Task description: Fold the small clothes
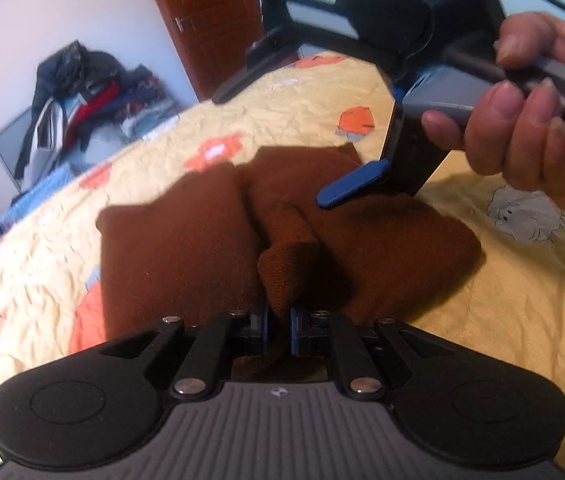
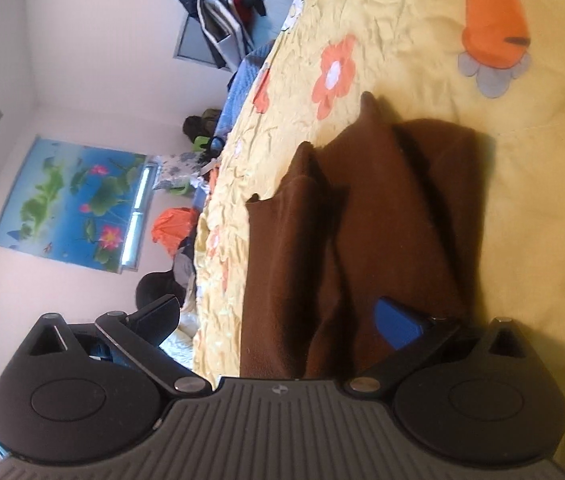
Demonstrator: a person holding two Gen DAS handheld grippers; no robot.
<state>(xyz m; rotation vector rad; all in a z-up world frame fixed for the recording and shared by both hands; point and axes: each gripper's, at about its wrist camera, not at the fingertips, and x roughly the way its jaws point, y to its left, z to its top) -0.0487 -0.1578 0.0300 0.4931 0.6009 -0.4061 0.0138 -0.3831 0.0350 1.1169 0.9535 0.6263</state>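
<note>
Two folds look done already on the brown knitted garment [image 1: 186, 240], which is laid mid-frame on the crinkled yellow quilt with orange flowers and carrots [image 1: 502, 320], so maybe halfway. A bunched flap is pinched between the closed fingers of the left gripper [image 1: 278, 326], low centre. The right gripper [image 2: 278, 320] is held wide apart over the cloth, nothing caught. Final tidy folding is still left. A heap of clothes [image 1: 90, 92] is seen upper left, a lotus pond poster [image 2: 70, 204] on the wall.

Brown knit garment [image 1: 186, 248] lies bunched in folds on the bed.
</note>
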